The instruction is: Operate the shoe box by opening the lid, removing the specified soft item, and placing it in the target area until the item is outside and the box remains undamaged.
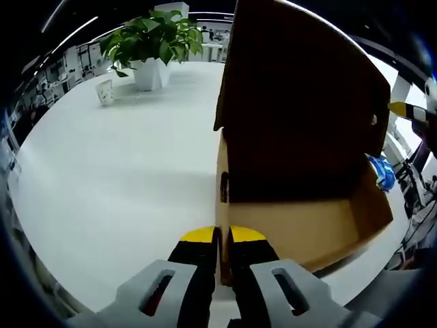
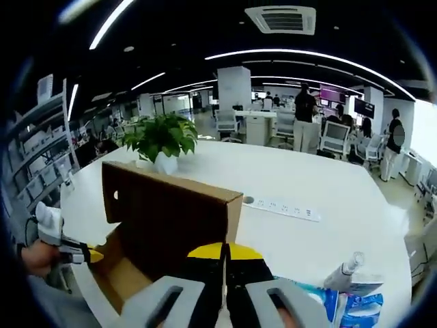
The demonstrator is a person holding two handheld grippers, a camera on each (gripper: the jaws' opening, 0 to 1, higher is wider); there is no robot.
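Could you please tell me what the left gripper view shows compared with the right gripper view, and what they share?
Left gripper view: the box's bare inside, the left gripper with fingers shut on its wall, and a small cup. Right gripper view: the lid's outer side, a power strip, a bottle and people standing far off. Both: the box with lid raised, the plant and the white table.
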